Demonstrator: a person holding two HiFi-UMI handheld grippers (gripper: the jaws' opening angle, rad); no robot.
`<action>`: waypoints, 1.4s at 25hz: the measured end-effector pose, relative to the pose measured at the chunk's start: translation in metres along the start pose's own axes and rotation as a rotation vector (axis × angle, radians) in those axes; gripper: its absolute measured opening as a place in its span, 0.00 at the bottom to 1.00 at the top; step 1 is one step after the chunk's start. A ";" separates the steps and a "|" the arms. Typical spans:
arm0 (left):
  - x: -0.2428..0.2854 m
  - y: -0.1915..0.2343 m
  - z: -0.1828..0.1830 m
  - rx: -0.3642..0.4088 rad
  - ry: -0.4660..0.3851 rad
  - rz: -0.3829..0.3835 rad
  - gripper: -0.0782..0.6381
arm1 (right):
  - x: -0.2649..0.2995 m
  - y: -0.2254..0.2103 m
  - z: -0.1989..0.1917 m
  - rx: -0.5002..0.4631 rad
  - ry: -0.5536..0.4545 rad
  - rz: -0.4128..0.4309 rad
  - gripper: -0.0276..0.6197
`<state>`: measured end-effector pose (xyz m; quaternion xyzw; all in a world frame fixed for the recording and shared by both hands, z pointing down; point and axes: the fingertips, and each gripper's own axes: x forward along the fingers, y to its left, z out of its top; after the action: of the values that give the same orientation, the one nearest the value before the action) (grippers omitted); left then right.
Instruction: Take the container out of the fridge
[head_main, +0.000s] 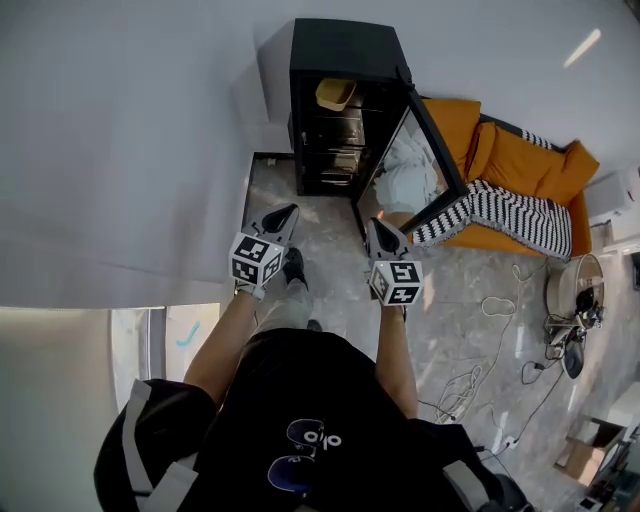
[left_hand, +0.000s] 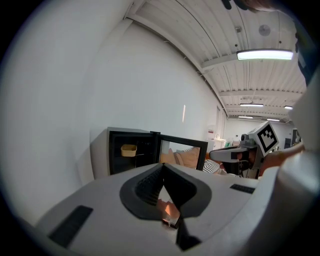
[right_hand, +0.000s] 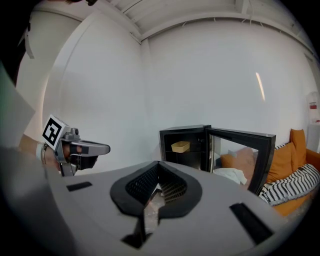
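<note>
A black mini fridge (head_main: 340, 60) stands on the floor against the white wall, its glass door (head_main: 428, 158) swung open to the right. A yellow container (head_main: 336, 94) sits on the top shelf inside; it also shows in the left gripper view as the container (left_hand: 128, 149) and in the right gripper view as the container (right_hand: 180, 146). My left gripper (head_main: 284, 214) and right gripper (head_main: 379, 232) are held side by side in front of the fridge, well short of it. Both point toward it, shut and empty. Their jaws touch at the tips in both gripper views.
An orange sofa (head_main: 530, 160) with a striped black-and-white blanket (head_main: 500, 215) stands right of the fridge door. White cables (head_main: 478, 372) trail over the marble floor at the right. A white wall (head_main: 120, 130) runs along the left. A person's legs and shoes are below the grippers.
</note>
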<state>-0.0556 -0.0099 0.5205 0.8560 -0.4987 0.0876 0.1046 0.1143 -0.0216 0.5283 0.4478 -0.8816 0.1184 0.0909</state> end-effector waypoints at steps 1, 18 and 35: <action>0.007 0.004 0.001 0.000 0.003 -0.003 0.12 | 0.006 -0.004 0.002 0.001 0.000 -0.001 0.05; 0.128 0.119 0.043 -0.020 0.014 -0.063 0.12 | 0.146 -0.062 0.051 0.016 0.037 -0.062 0.05; 0.203 0.185 0.048 -0.061 0.001 -0.132 0.12 | 0.253 -0.083 0.075 -0.016 0.058 -0.078 0.05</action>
<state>-0.1157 -0.2812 0.5426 0.8834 -0.4435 0.0659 0.1364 0.0299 -0.2848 0.5349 0.4773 -0.8615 0.1208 0.1243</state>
